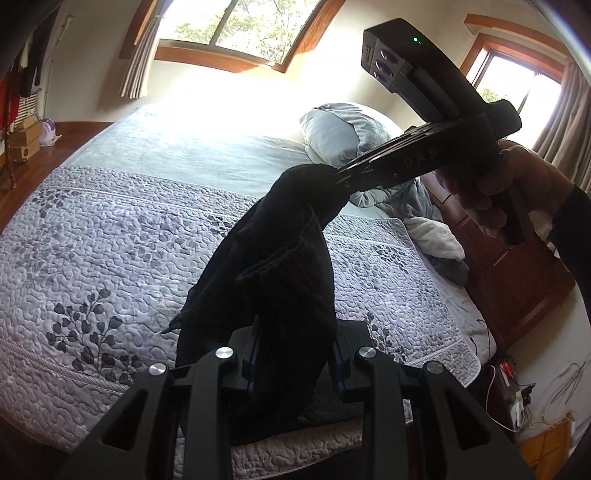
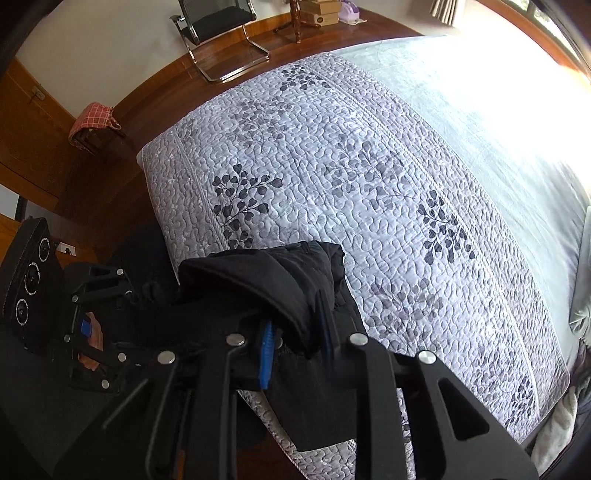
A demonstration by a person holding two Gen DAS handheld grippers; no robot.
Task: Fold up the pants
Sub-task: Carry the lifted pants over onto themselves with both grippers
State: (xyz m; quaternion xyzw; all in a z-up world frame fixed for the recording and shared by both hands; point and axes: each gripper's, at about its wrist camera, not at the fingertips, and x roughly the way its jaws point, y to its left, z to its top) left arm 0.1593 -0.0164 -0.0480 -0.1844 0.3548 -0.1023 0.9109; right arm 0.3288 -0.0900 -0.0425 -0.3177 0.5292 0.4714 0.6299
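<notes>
The limp, light black fabric pants (image 1: 280,258) are pinched by both the left gripper (image 1: 295,354) and right gripper (image 2: 295,343), and are best held at the edges.

place: a bedroom in a home.
bed (image 1: 155,206): fills most of the room, under a grey quilt (image 2: 332,177) printed with dark leaf sprigs.
head of the bed: a pillow (image 1: 332,136) and a bunched grey blanket (image 1: 417,206).
beyond the bed: wood-framed windows (image 1: 236,29) with curtains (image 1: 138,62), daylight pouring in.
beside the bed: a dark wooden cabinet (image 1: 517,280).
around the bed: polished wooden floor (image 2: 155,96).
off the bed's far corner: a black cantilever chair (image 2: 221,26) and stacked boxes (image 2: 319,11).
</notes>
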